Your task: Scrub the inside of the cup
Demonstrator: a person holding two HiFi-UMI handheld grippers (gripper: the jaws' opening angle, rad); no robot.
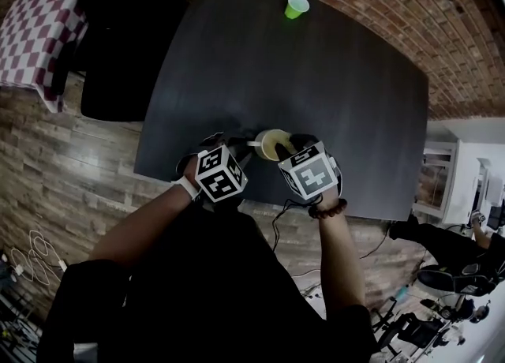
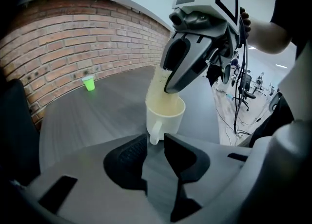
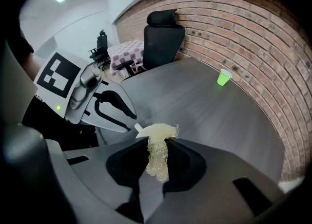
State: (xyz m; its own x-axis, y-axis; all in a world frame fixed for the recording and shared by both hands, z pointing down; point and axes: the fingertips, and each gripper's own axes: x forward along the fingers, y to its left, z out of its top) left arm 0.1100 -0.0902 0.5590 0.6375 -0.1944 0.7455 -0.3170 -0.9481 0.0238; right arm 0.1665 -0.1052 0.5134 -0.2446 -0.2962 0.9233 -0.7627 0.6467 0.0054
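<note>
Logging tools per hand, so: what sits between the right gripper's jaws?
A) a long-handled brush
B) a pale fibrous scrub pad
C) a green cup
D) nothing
B: the right gripper view shows the right gripper pinching a pale fibrous scrub pad between its jaws, while the left gripper clamps the cream cup by its handle.

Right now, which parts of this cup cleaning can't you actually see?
- Inside bottom of the cup, left gripper view: the right gripper and its scrub pad fill the mouth.
- Most of the cup, right gripper view: scrub pad and jaws cover it.
- What the green cup holds, every view: too small.
</note>
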